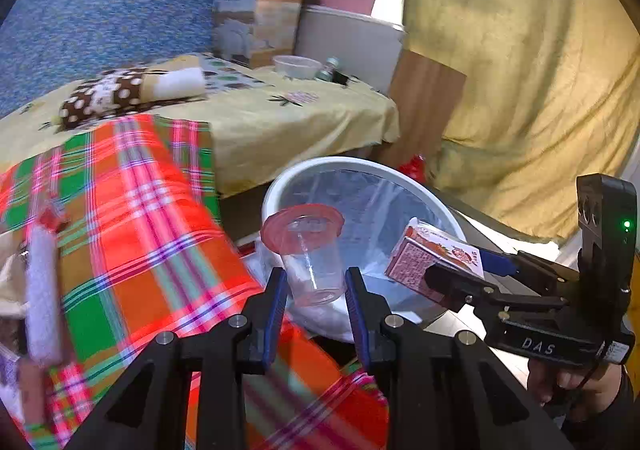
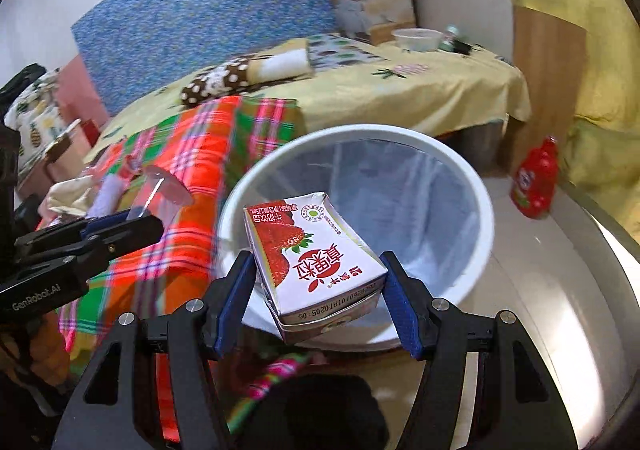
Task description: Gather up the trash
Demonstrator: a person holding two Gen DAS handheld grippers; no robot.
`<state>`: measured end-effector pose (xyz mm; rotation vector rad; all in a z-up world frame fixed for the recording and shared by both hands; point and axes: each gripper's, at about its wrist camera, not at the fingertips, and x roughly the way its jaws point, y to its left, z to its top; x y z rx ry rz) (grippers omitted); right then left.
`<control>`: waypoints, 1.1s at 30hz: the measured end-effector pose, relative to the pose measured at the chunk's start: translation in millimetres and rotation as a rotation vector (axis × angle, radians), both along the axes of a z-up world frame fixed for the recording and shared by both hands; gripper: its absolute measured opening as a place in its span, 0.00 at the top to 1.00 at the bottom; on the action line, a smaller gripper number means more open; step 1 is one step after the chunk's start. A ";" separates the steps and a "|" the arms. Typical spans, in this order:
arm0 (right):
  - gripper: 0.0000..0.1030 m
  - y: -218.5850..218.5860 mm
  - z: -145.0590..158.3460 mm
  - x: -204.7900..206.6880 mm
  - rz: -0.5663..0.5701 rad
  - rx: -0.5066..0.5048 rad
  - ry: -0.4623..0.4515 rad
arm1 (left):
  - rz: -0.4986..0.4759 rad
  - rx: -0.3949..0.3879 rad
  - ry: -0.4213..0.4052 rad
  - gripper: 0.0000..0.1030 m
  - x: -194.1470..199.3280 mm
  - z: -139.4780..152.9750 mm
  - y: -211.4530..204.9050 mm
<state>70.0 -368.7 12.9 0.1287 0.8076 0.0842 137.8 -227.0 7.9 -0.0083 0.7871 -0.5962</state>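
Clear plastic cup [image 1: 314, 270], red lid on top, sits clamped between the pads of the left gripper [image 1: 316, 286], above the near rim of the white lined trash bin [image 1: 276, 186]. Strawberry milk carton [image 2: 316, 258] is gripped across its width by the wide-set right gripper [image 2: 320, 290], also over the bin. Plaid blanket [image 1: 132, 210] lies beside the bin on the bed.
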 end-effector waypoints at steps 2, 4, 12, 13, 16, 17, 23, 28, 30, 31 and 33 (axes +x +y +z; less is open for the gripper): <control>0.38 -3.6 -1.7 0.0 -0.015 -0.012 0.010 | -0.016 0.001 0.015 0.71 7.0 -4.4 -8.8; 0.38 -7.3 -4.5 1.3 -0.024 -0.018 0.023 | -0.033 0.001 0.029 0.71 12.6 -9.8 -16.0; 0.37 -17.3 -10.4 6.3 -0.044 -0.026 0.053 | -0.060 0.001 0.063 0.71 24.2 -20.7 -31.6; 0.37 -17.4 -10.3 6.8 -0.045 -0.028 0.056 | -0.059 0.001 0.067 0.71 26.5 -21.5 -31.9; 0.36 -16.9 -10.1 8.9 -0.052 -0.032 0.062 | -0.060 -0.008 0.064 0.71 26.7 -19.7 -31.1; 0.36 -17.2 -9.2 8.1 -0.057 -0.033 0.058 | -0.058 -0.010 0.056 0.71 25.3 -18.1 -29.9; 0.32 -16.1 -7.6 7.7 -0.057 -0.035 0.043 | -0.033 -0.027 0.053 0.71 17.5 -14.9 -15.0; 0.32 -13.5 -6.0 5.9 -0.056 -0.031 0.034 | -0.006 -0.037 0.048 0.71 7.1 -10.3 1.3; 0.32 -10.2 -2.5 3.1 -0.048 -0.027 0.019 | 0.010 -0.042 0.040 0.71 1.9 -7.2 8.7; 0.32 -7.0 -1.0 2.1 -0.042 -0.026 0.013 | 0.018 -0.044 0.036 0.71 -1.0 -5.5 13.1; 0.32 -1.6 2.9 -0.1 -0.028 -0.020 -0.002 | 0.038 -0.041 0.023 0.71 -5.7 -2.6 20.7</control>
